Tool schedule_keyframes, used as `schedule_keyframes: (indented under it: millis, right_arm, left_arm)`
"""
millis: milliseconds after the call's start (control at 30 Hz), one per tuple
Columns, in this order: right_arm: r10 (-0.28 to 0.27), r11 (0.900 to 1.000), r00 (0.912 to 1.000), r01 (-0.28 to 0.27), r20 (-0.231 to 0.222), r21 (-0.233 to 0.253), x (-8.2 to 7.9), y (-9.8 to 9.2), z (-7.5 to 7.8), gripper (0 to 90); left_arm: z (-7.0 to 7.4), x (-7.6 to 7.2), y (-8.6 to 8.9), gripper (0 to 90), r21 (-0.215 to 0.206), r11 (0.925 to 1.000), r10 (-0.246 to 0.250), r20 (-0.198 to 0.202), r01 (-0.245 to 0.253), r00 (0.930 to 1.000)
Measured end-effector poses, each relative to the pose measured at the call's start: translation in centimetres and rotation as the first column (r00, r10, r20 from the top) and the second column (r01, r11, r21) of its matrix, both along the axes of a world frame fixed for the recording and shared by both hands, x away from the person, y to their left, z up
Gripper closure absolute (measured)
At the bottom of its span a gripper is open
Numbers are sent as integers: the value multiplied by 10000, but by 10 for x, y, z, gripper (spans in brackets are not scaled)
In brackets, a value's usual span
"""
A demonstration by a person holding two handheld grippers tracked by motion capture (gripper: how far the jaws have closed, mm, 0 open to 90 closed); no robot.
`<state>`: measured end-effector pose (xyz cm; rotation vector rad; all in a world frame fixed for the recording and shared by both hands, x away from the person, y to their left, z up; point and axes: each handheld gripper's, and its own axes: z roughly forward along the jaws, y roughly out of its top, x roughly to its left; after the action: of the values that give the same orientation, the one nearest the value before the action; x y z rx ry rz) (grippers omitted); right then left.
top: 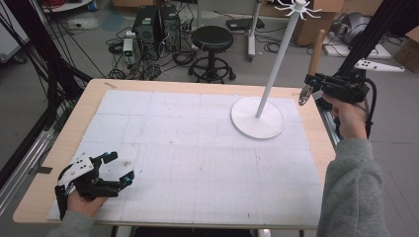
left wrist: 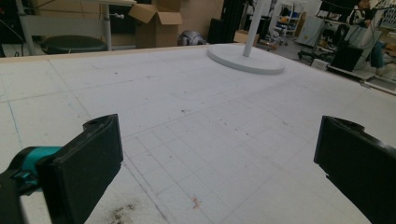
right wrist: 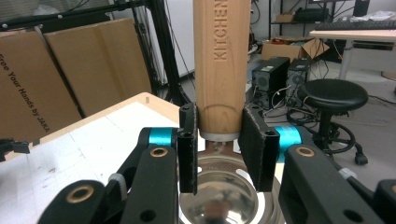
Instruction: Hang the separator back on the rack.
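A wooden-handled ladle was clamped upright in the right gripper; the left gripper was held wide apart over the worktop.

A ladle is showing a pale wooden handle stamped with letters and a shiny steel bowl. Black grippers are wearing teal accents. The white stand is sitting on a white gridded mat.

"KITCHEN" on ladle handle (partly cropped)
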<state>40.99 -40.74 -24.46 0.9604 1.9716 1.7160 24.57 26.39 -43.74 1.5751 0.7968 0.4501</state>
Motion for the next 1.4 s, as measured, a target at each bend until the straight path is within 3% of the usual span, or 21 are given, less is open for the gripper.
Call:
schedule_keyframes:
  millis: [233,400,1200,1400]
  right_arm:
    - [-22,10000,10000,22,21,55,1,-3,4,697]
    - [-124,9998,9999,123,-47,-165,3,-3,7,697]
    - [-181,9994,9986,196,501,-285,9,6,32,697]
    - [-225,9996,9986,233,468,-155,12,5,32,697]
  left_arm:
    - [-1,1,0,17,2,10000,-33,-88,33,10000]
    - [1,2,0,17,-578,9983,-16,-52,13,10000]
    - [1,1,1,17,-451,9990,-72,-52,70,10000]
    - [1,1,1,17,-381,9992,-75,-91,72,9999]
